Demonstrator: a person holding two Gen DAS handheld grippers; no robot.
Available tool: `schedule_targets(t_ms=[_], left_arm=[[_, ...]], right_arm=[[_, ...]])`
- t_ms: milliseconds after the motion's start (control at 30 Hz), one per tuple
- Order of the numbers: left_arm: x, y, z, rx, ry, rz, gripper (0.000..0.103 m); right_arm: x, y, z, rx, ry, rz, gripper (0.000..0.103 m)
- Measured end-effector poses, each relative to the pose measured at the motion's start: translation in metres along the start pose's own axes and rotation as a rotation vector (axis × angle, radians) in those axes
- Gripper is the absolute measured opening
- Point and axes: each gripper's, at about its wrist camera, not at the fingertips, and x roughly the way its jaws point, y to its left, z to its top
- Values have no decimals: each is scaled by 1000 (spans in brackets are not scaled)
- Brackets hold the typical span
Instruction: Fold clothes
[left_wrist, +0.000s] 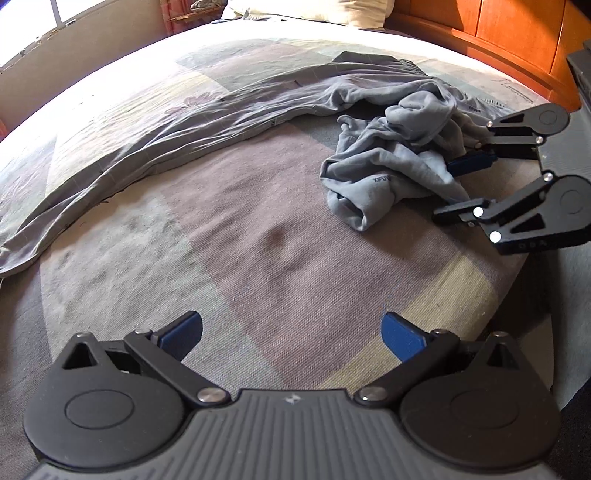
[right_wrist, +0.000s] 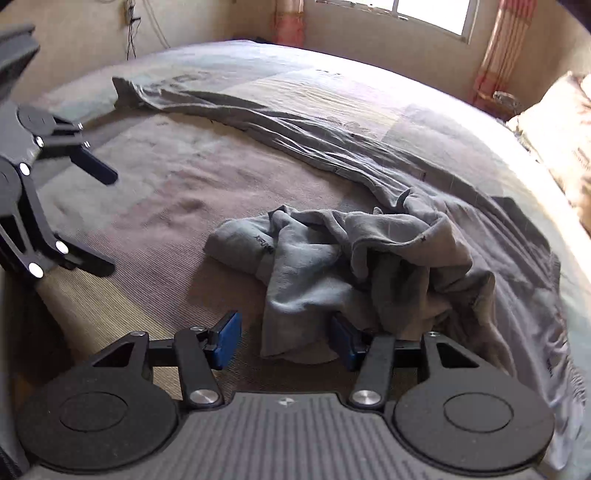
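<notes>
Grey cotton, crumpled into a heap: the sweatshirt (right_wrist: 332, 258) lies on the bed (right_wrist: 155, 192), toward its near edge in the right wrist view, with printed lettering on one fold that is too small to read. Behind it a long, thin grey garment (left_wrist: 155, 125) stretches flat across the patchwork bedspread, its far end touching the heap. The right gripper (right_wrist: 284, 339) has its jaws partly apart, and a loose edge of the sweatshirt drapes between them without being pinched; cloth covers most of the right-hand pad. The left gripper (left_wrist: 291, 336) hangs over bare bedspread, well apart from the clothes, jaws wide with nothing between them. A pillow (left_wrist: 306, 9) sits at the head of the bed beside an orange wooden headboard (left_wrist: 517, 40). A window (right_wrist: 428, 13) with pink curtains (right_wrist: 498, 48) glares, washing out the far bedspread.
</notes>
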Motion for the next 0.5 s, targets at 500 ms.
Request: schedule_targets(t_ms=[500], left_arm=[[-31, 7, -28, 21, -53, 13, 102]], right_arm=[[-49, 14, 60, 194, -80, 375, 12]])
